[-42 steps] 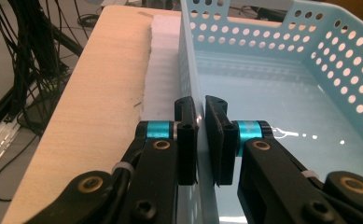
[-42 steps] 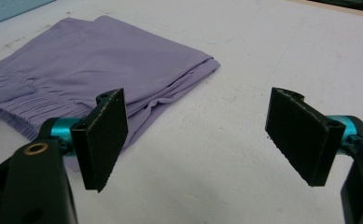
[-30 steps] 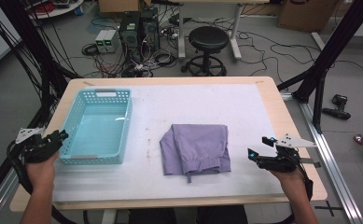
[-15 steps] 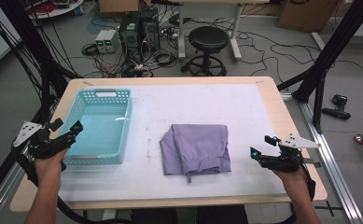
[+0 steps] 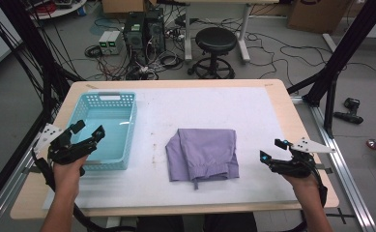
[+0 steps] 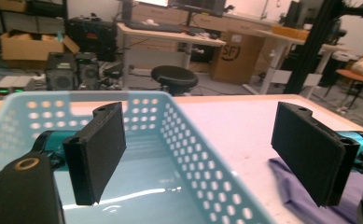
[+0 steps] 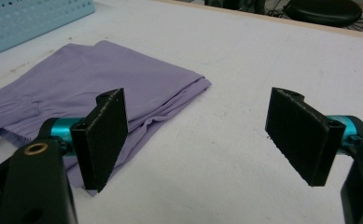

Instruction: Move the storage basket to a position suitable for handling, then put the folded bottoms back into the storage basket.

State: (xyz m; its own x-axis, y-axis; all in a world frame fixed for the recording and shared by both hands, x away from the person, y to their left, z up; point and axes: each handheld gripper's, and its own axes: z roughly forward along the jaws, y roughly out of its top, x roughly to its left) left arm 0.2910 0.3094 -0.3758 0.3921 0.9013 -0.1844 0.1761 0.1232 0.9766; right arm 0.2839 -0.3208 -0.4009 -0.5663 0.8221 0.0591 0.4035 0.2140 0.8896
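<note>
One basket [image 5: 106,129], one cloth [image 5: 204,153], two tools on the desk [image 5: 272,104]. Cloth is purple, folded, flat. Left tool [image 5: 88,133] and right tool [image 5: 272,151] both released, nothing between jaws.

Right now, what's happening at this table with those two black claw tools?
A person holds a two-jaw tool in each hand. The left gripper, whose jaws have just been opening with nothing between them, hovers over the near edge of the light-blue perforated plastic basket. The right gripper waits open at the table's right side, pointed toward the folded lilac cloth garment lying on the white table mat. Nothing is gripped.
</note>
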